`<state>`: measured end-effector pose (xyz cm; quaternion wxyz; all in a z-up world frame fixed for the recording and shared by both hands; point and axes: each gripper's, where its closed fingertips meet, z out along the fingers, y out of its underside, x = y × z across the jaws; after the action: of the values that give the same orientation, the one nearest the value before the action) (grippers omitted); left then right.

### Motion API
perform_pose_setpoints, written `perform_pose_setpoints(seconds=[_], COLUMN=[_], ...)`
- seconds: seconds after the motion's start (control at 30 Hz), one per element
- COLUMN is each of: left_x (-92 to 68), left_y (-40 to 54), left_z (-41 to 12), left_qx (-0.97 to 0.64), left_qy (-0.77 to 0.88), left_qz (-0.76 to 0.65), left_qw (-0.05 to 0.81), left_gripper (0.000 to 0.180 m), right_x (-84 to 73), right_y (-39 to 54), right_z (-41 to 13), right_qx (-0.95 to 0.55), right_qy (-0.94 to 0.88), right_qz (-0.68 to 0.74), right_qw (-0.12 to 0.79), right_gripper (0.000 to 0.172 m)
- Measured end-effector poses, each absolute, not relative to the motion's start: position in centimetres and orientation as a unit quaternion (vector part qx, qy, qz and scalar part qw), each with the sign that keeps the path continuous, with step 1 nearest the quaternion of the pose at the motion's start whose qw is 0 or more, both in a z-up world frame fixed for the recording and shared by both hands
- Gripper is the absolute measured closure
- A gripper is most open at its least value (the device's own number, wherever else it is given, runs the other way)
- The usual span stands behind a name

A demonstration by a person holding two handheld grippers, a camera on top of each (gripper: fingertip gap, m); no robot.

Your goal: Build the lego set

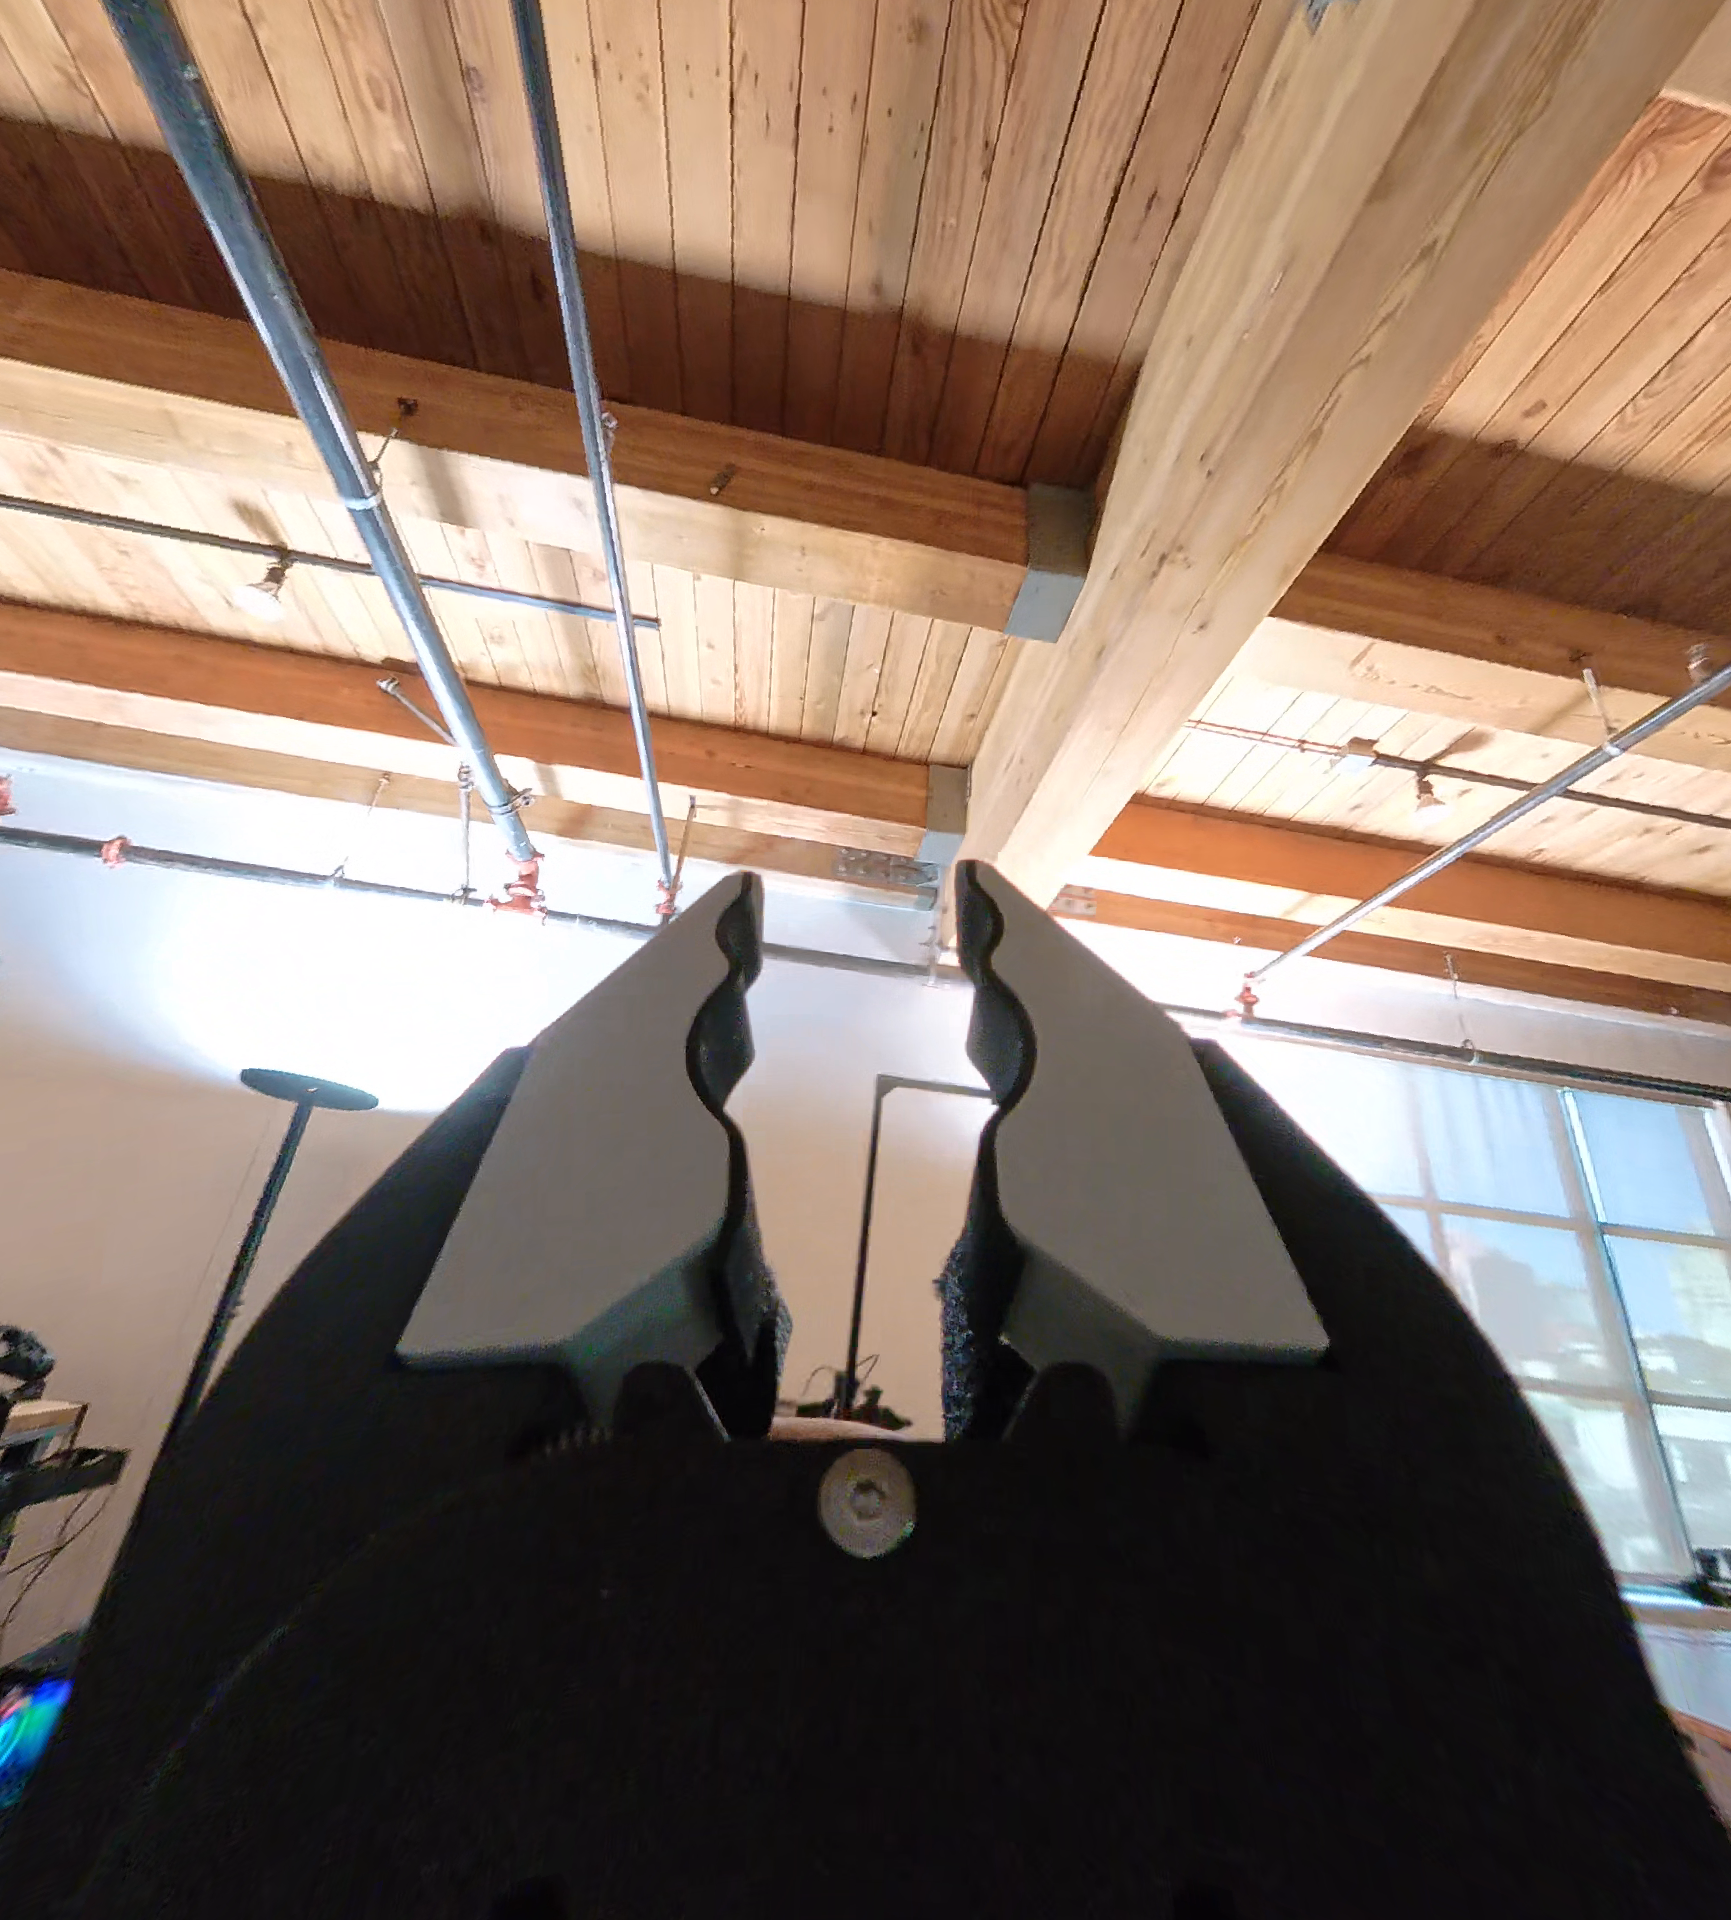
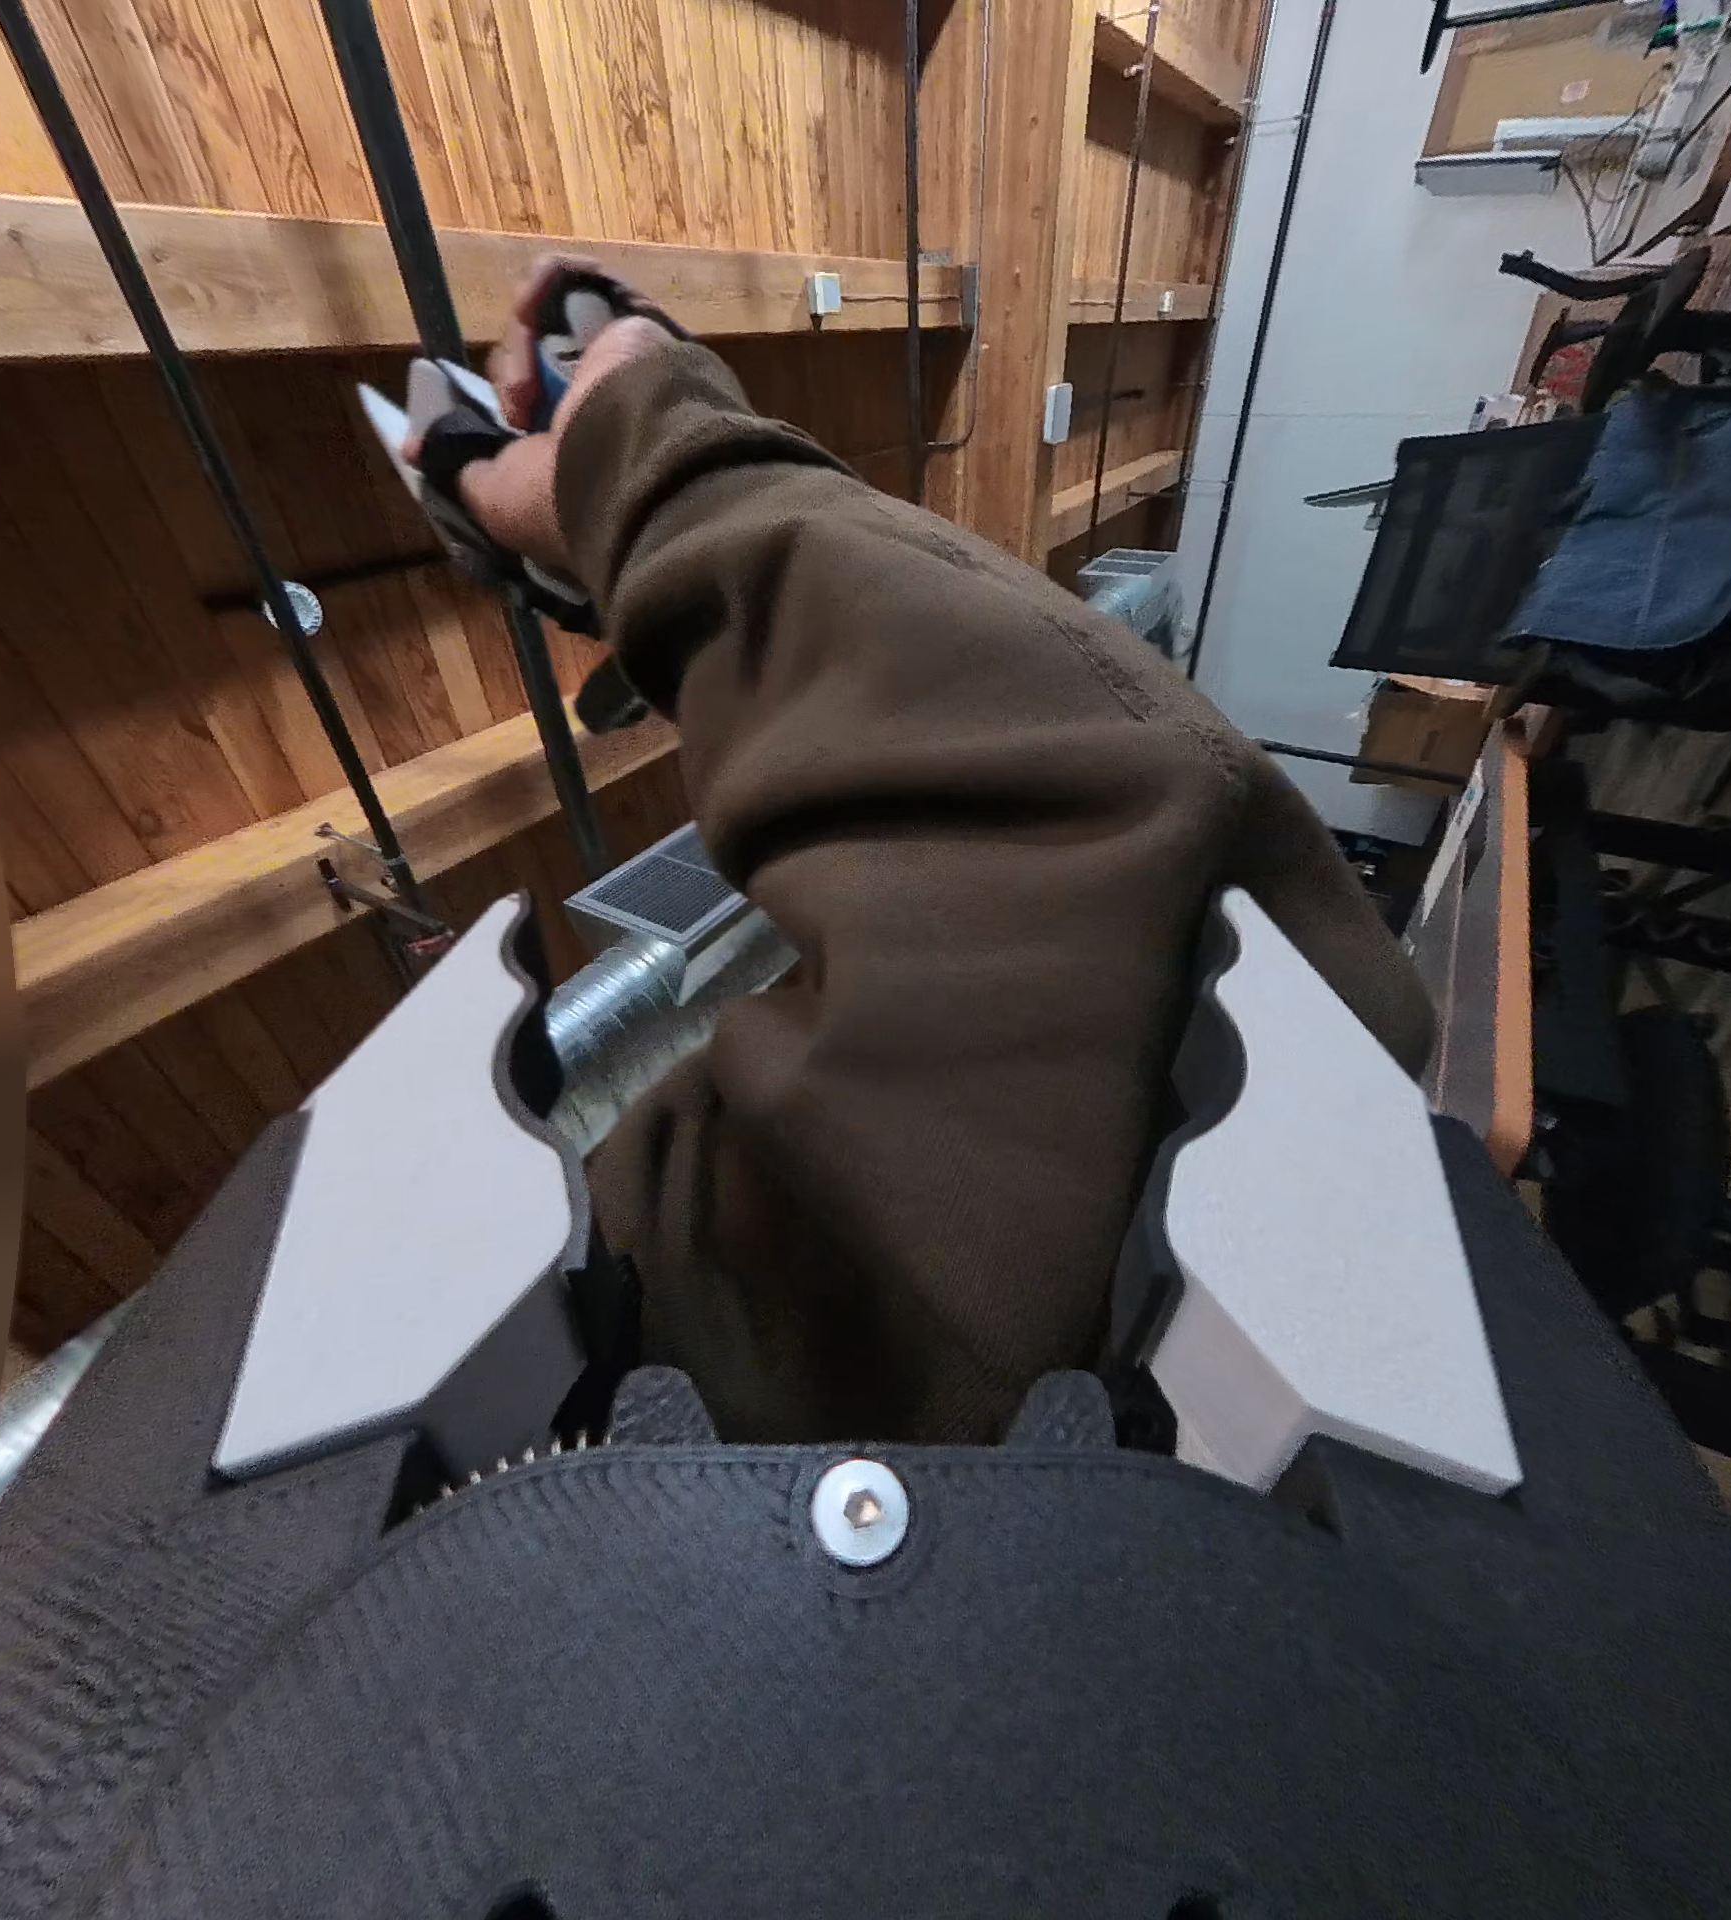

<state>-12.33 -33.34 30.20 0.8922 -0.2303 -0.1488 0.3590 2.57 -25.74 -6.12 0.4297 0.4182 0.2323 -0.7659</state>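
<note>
My left gripper (image 1: 856,894) points up at a wooden plank ceiling (image 1: 840,260). Its grey fingers (image 1: 632,1091) stand a little apart with only air between the pads; it holds nothing. My right gripper (image 2: 871,914) is wide open. A person's arm in a brown sleeve (image 2: 944,831) crosses the space between its fingers (image 2: 404,1195), and the pads do not close on it. That arm ends in a gloved hand (image 2: 518,468) which holds the left gripper (image 2: 425,405), seen farther off in the right wrist view.
Metal pipes (image 1: 321,416) and a thick wooden beam (image 1: 1256,416) run across the ceiling. A floor lamp (image 1: 305,1091) and a window (image 1: 1619,1299) stand lower down. A silver duct (image 2: 622,1018) with a vent grille (image 2: 653,894), black poles (image 2: 487,520) and cluttered shelving (image 2: 1650,520) are near the right gripper.
</note>
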Motion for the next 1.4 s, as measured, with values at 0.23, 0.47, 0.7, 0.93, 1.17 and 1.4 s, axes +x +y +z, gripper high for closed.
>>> perform_pose_setpoints(seconds=[0.23,0.47,0.7,0.93,1.17,1.4], left_x=[-18.8,-30.5,-24.4,-16.5,-20.3,-23.7], left_y=[-34.5,-38.2,-40.8,-35.8,-32.6,-16.5], left_z=[21.7,-2.3,-42.5,-45.0,-26.9,-12.4], left_qx=[-0.310,-0.538,-0.609,-0.558,-0.649,-0.732], left_qy=[-0.223,-0.364,-0.613,-0.620,-0.460,-0.230], left_qz=[0.356,0.325,0.116,0.060,0.160,0.195], left_qw=[0.853,0.687,0.491,0.548,0.584,0.611], left_gripper=[0.142,0.142,0.138,0.133,0.130,0.125], right_x=[1.0,-1.7,-4.7,-3.6,-3.1,-4.3], right_y=[-25.6,-19.9,-13.8,-10.5,-7.8,-4.6], right_z=[-8.2,-9.2,-13.8,-16.6,-17.0,-18.0], right_qx=[0.413,0.362,0.389,0.384,0.376,0.410], right_qy=[0.313,0.467,0.548,0.598,0.624,0.636], right_qz=[-0.722,-0.764,-0.728,-0.698,-0.682,-0.654], right_qw=[0.459,0.257,0.132,0.094,0.065,0.006], right_gripper=[0.040,0.070,0.082,0.087,0.092,0.096])
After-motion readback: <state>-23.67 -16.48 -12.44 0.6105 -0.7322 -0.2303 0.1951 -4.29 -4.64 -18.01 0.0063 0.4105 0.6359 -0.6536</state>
